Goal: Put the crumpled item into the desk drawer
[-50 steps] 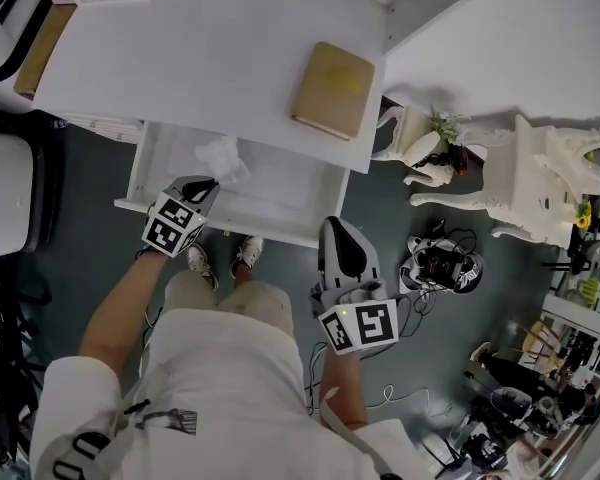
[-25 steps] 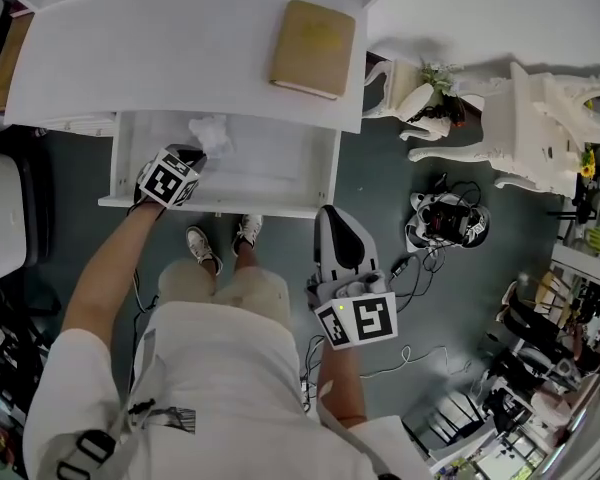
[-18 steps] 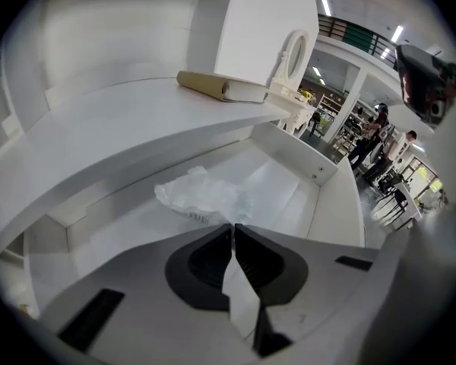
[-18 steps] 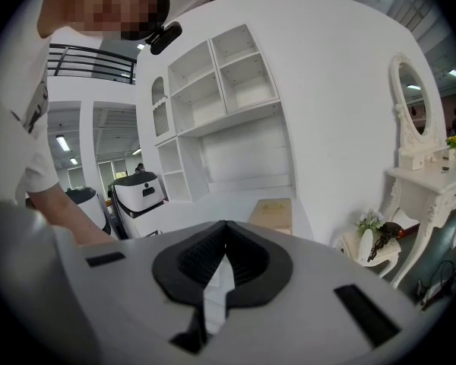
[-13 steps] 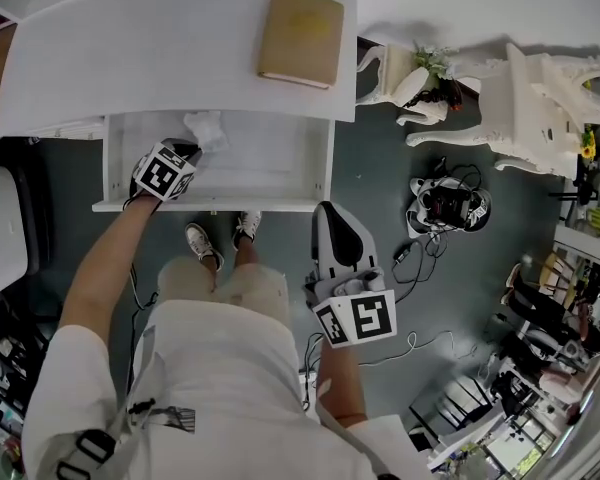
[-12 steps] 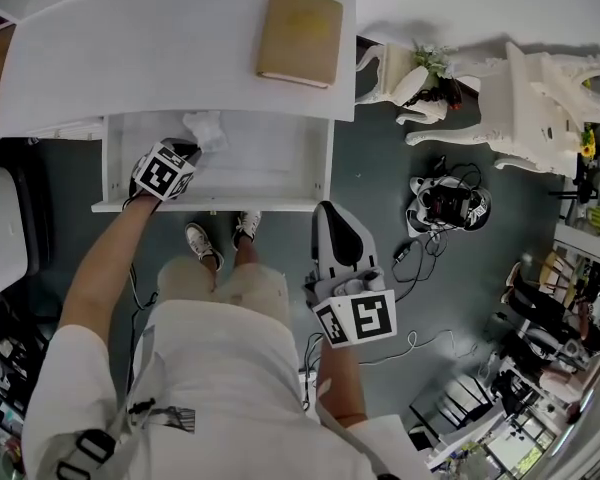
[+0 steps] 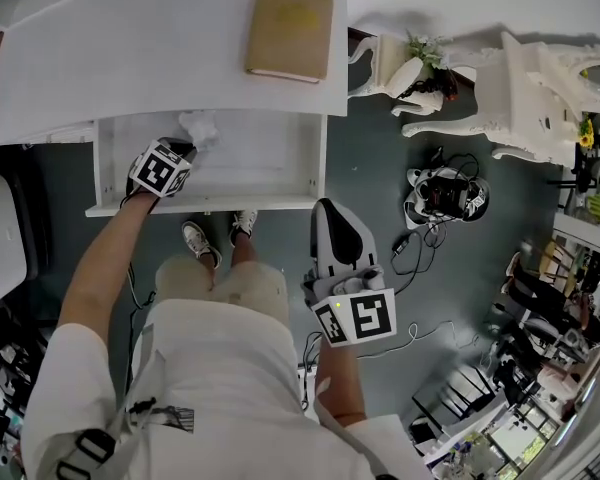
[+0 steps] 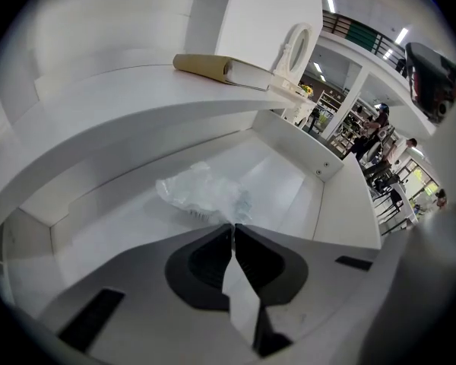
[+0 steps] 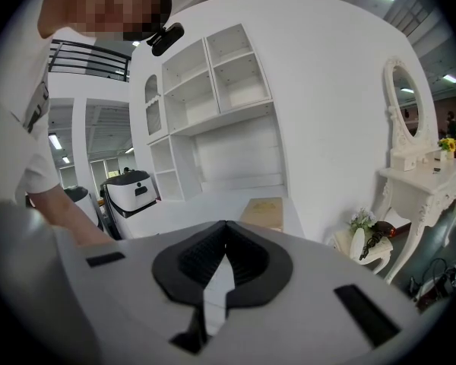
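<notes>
Crumpled item point(image 7: 201, 127) placement, late stage. Near right: right gripper point(image 9: 225, 224) idle outside the drawer point(image 7: 202, 208), jaws together on nothing. Farther left: left gripper point(image 8: 233, 225) reaching into the open drawer, jaws pinched on an edge of the item (apparently resting on the drawer floor, far left corner). Farthest: desk top point(image 7: 130, 58) with tan book point(image 7: 288, 31). Left to do: release, withdrawal, possibly closing.
</notes>
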{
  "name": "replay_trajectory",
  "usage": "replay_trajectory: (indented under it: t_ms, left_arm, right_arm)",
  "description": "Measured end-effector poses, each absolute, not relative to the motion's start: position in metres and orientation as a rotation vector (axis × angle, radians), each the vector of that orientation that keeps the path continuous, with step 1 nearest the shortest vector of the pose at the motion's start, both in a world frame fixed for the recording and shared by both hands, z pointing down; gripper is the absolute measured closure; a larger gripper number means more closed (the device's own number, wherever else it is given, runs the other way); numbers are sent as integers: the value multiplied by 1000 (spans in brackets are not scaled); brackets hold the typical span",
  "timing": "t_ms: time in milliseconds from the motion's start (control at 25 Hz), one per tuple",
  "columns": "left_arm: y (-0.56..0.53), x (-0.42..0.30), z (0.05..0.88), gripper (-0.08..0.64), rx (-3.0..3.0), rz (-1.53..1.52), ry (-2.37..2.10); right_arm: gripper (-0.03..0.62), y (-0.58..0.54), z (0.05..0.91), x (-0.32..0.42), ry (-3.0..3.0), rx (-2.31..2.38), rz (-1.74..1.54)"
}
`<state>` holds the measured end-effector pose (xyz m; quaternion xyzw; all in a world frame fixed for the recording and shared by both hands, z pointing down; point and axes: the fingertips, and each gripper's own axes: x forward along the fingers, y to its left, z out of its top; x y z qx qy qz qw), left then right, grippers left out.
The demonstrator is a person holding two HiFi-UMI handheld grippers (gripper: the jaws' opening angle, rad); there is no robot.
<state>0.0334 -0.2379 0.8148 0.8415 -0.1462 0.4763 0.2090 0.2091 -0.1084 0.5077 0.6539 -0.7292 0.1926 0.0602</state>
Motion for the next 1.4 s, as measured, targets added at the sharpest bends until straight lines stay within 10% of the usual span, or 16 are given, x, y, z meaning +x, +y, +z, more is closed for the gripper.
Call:
replay_trajectory:
  t_ms: [880, 1400]
  left_arm:
    - [-232, 28, 836, 529, 2235, 1473, -415]
    - [-238, 15, 793, 368, 2309, 1399, -558]
  right_arm:
    - [583, -91, 510, 229, -2176, 2016, 594]
    - [583, -96, 487, 217, -2271, 1967, 526]
